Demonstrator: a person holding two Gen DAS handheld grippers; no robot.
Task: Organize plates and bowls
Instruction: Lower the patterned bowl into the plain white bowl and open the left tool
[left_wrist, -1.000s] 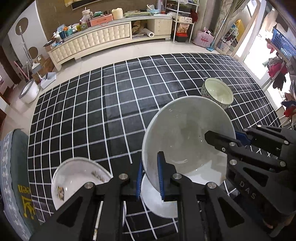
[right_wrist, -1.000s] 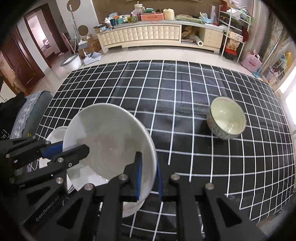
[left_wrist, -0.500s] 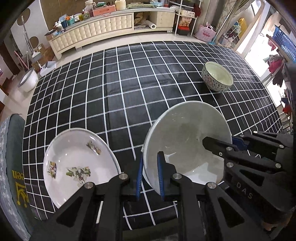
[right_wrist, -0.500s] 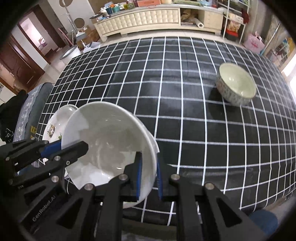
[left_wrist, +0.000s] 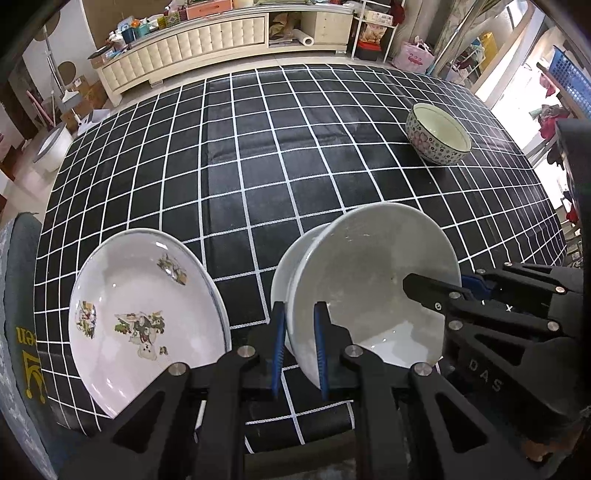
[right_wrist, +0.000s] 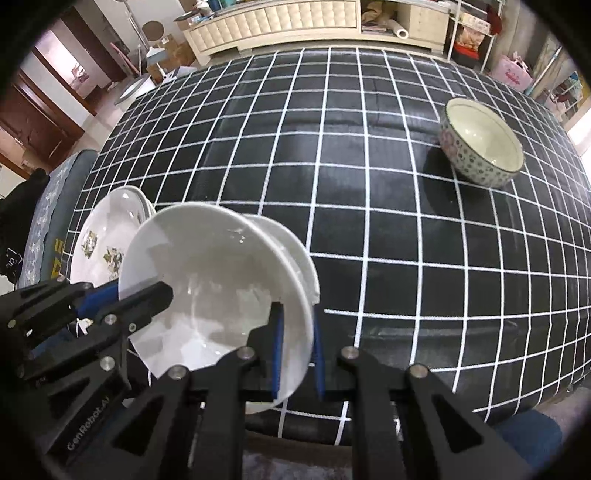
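Left wrist view: the left gripper (left_wrist: 298, 347) pinches the near-left rim of a plain white glazed ceramic bowl (left_wrist: 373, 288) between its blue-padded fingers (left_wrist: 277, 343), holding it tilted. A second white dish edge shows just behind the bowl; whether it is held too I cannot tell. The right gripper (left_wrist: 458, 291) clamps the bowl's opposite rim, probably so that the slippery, wide piece stays steady. Near left lies a shallow white porcelain plate with flower prints (left_wrist: 147, 317) on the black cloth with a white grid (left_wrist: 258, 166). A small patterned round bowl with a cream inside (left_wrist: 437, 133) stands far right.

Right wrist view: the right gripper (right_wrist: 297, 354) grips the white bowl's (right_wrist: 207, 291) near-right rim, the left gripper (right_wrist: 122, 299) its left rim. The flowered plate (right_wrist: 99, 243) sits behind on the left, the patterned bowl (right_wrist: 480, 147) well apart, far right.
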